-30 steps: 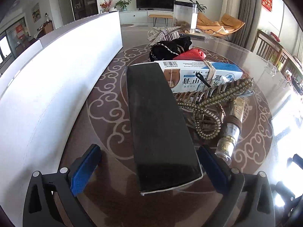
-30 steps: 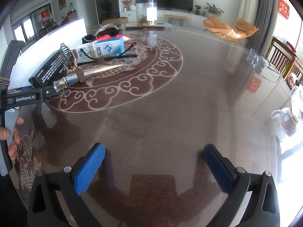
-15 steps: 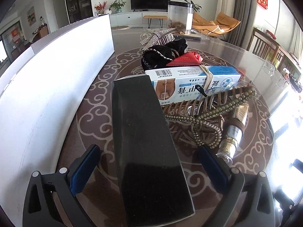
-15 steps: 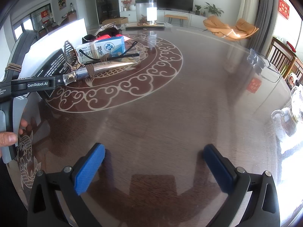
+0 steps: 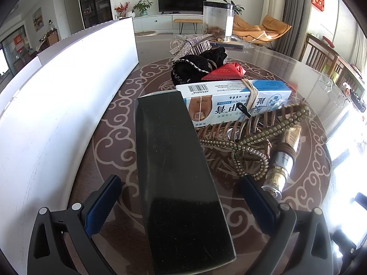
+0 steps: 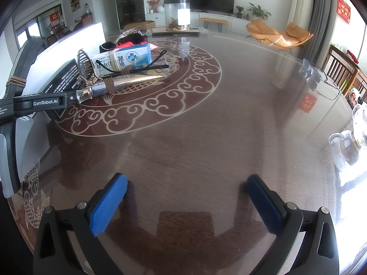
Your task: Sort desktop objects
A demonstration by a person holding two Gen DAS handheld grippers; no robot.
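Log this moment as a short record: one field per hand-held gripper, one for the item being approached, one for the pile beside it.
left hand-held gripper: open, blue pads either side of the black box, not touching it
right hand-held gripper: open, over bare table, holding nothing
black box: long, lying flat on the table
pile: nail cream box, bead string, tube, black pouch

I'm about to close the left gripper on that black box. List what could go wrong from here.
1. The black box abuts the nail cream carton; lifting could drag it.
2. The bead necklace lies near the left gripper's right finger and may snag.
3. The pads are apart from the box; an off-centre close could twist it.
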